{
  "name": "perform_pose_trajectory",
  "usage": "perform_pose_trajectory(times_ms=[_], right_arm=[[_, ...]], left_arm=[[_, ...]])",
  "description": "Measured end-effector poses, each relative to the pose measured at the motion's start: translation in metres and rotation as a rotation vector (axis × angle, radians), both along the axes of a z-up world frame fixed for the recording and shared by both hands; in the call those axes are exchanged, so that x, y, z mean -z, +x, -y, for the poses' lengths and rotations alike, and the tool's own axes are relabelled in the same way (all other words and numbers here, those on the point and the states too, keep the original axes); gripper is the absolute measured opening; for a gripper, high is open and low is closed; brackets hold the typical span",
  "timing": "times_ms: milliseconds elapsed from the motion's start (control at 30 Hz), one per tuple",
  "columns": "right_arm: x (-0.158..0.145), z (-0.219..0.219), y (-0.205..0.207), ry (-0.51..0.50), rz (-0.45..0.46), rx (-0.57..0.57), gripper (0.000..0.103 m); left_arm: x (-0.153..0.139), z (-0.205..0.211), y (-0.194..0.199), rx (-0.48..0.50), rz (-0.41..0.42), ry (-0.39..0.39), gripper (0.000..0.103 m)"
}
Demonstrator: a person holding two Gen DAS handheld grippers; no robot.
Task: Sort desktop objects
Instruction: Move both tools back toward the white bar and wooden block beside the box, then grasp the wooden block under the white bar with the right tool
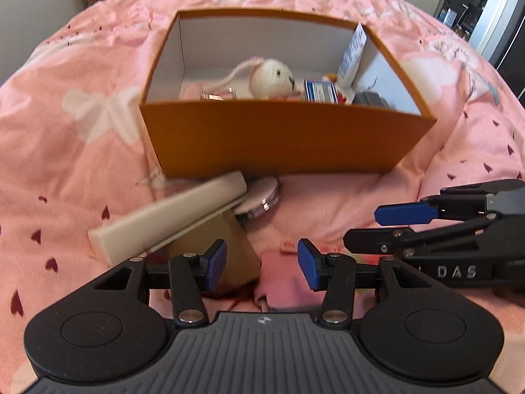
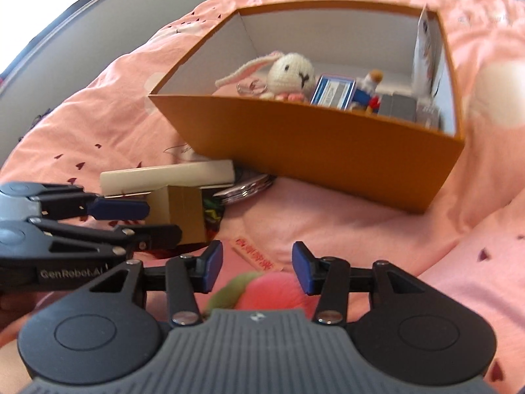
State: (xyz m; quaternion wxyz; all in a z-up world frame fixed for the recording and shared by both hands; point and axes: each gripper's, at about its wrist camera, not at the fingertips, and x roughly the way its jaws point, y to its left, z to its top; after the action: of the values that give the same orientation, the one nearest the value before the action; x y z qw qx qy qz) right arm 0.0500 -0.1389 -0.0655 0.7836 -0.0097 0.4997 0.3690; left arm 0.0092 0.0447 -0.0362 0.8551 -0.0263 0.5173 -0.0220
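Box (image 1: 282, 138) on the bed already holds rabbit (image 2: 292, 72) and cards; tube (image 1: 170, 216), carton (image 2: 180, 210) and peach (image 2: 272, 292) remain outside, beneath my empty, parted jaws.

Both tongs are built alike: a grey ribbed body with a small round emblem at 12 o'clock, flanked by two black stippled lobes, each with a round raised disc. Black linkage bars with silver rivets run out to black fingers capped by blue pads. The left tongs (image 1: 262, 264) show white lettering "GenRobot.AI" along one side in the right wrist view; the right tongs (image 2: 257, 267) show "DAS" in the left wrist view.
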Motion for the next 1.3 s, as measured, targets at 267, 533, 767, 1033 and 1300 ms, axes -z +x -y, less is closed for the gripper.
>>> perform_pose_trajectory(times_ms=[267, 533, 767, 1033, 1300], right_arm=[[0.006, -0.016, 0.0, 0.018, -0.057, -0.082, 0.049], [0.013, -0.047, 0.005, 0.034, -0.06, -0.15, 0.049], [0.014, -0.08, 0.013, 0.08, -0.077, -0.224, 0.055], [0.031, -0.108, 0.025, 0.052, -0.125, -0.238, 0.054], [0.034, -0.102, 0.022, 0.071, -0.141, -0.239, 0.035]], left_arm=[[-0.002, -0.014, -0.005, -0.06, -0.002, 0.043, 0.058], [-0.002, -0.042, 0.001, -0.106, -0.068, 0.009, 0.058], [-0.024, -0.056, -0.002, -0.059, 0.001, 0.042, 0.058], [-0.022, -0.062, -0.001, -0.044, 0.006, 0.052, 0.058], [-0.016, -0.058, -0.001, -0.049, -0.004, 0.05, 0.058]])
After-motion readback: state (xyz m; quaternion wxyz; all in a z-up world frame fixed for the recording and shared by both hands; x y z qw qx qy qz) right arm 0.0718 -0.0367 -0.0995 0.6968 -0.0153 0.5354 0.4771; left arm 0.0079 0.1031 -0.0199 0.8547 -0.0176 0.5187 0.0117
